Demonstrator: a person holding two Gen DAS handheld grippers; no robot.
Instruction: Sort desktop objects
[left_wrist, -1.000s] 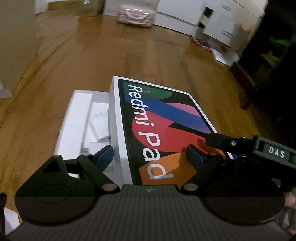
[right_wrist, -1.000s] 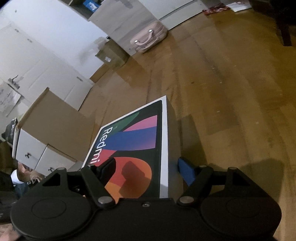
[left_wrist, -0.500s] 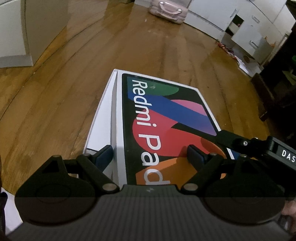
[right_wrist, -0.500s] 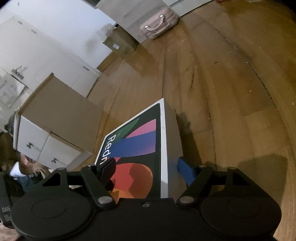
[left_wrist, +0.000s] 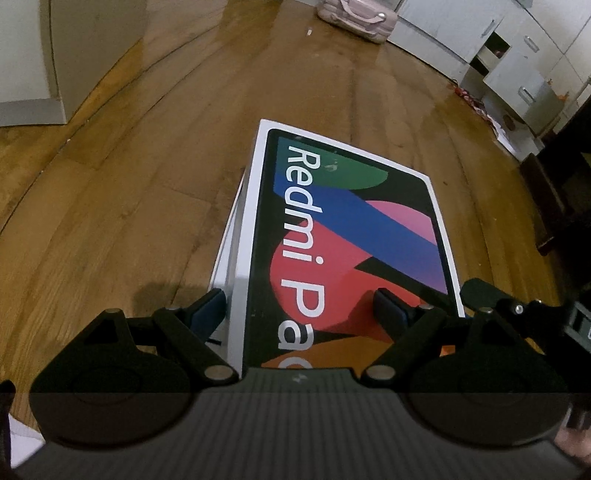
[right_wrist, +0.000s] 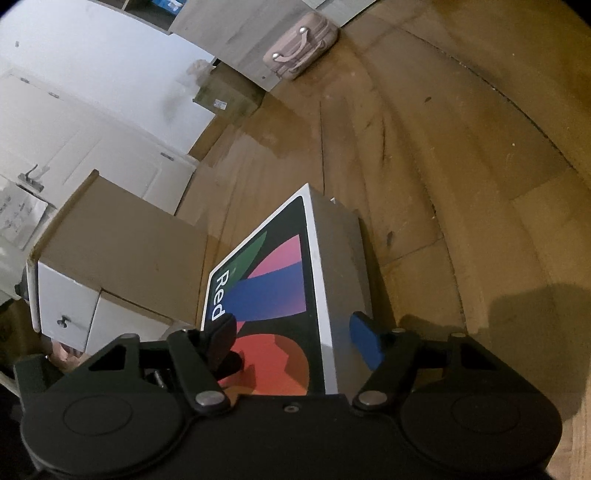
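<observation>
A glossy wooden floor (left_wrist: 155, 192) is spreading out beneath everything, with a pink case (right_wrist: 301, 44) lying by the far wall. The box lid (left_wrist: 354, 236), reading "Redmi Pad" in white, is sitting over a white base (left_wrist: 227, 254). The left claw (left_wrist: 299, 314) is standing wide astride its left edge; the right claw (right_wrist: 291, 336) is straddling its right edge, equally wide.

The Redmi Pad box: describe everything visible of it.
The Redmi Pad box is a flat white cardboard carton; its lid shows a black tablet picture with green, blue, pink, red and orange shapes and white lettering. It lies face up over the wood floor, a white edge showing beneath its left side. Both grippers straddle its near end, left gripper and right gripper, jaws open around the corners.
</observation>
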